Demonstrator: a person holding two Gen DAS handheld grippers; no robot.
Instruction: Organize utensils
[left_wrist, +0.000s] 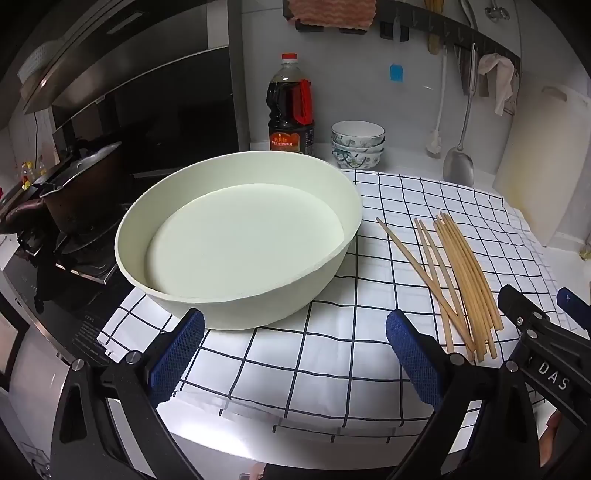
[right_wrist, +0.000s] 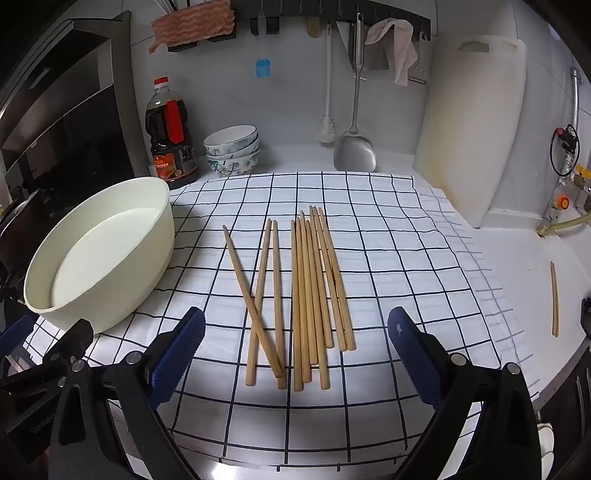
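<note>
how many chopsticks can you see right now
11. Three loose, crossed chopsticks lie on the checked cloth; seven sit bundled beside them; one stray lies on the counter, far right. Overlaps may hide more.

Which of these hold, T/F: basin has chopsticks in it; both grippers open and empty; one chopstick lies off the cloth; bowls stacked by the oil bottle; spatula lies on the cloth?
1. The white basin has chopsticks in it. False: it is empty; the chopsticks lie on the checked cloth.
2. The left gripper and right gripper are open and empty. True.
3. One stray chopstick lies off the cloth. True, on the bare counter to the right.
4. The bowls are stacked beside the bottle. True.
5. The metal spatula lies on the cloth. False: it hangs at the wall.
</note>
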